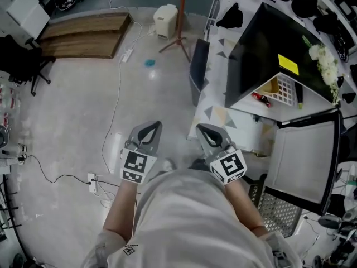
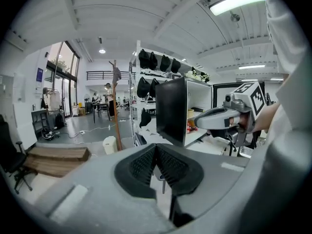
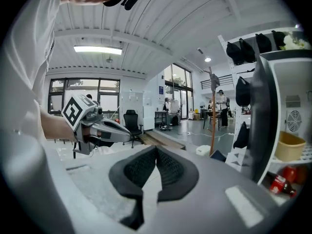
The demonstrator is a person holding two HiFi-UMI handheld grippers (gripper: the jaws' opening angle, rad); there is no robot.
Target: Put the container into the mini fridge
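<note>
1. Grey left gripper [image 1: 150, 128] and grey right gripper [image 1: 203, 130] are both hovering empty, jaws pressed together, left of the black box-shaped mini fridge [image 1: 262, 49].
2. Pale yellow round container [image 3: 289, 152] is sitting inside that fridge on its white wire shelf [image 1: 285, 91].

Pale, glossy concrete floor [image 1: 72, 110] fills most of the head view; at eleven o'clock a low wooden platform [image 1: 83, 35] lies on it, with a black office chair [image 1: 22, 60] at ten; at twelve stands a reddish wooden coat stand [image 1: 183, 15], a small white bin [image 1: 165, 20] just beside it; a white power strip [image 1: 92, 182] with its cable lies at eight; in the left gripper view tall windows [image 2: 61, 65] show at ten o'clock and a lit ceiling tube [image 2: 237, 1] at one, under a white ribbed ceiling [image 2: 122, 9].
</note>
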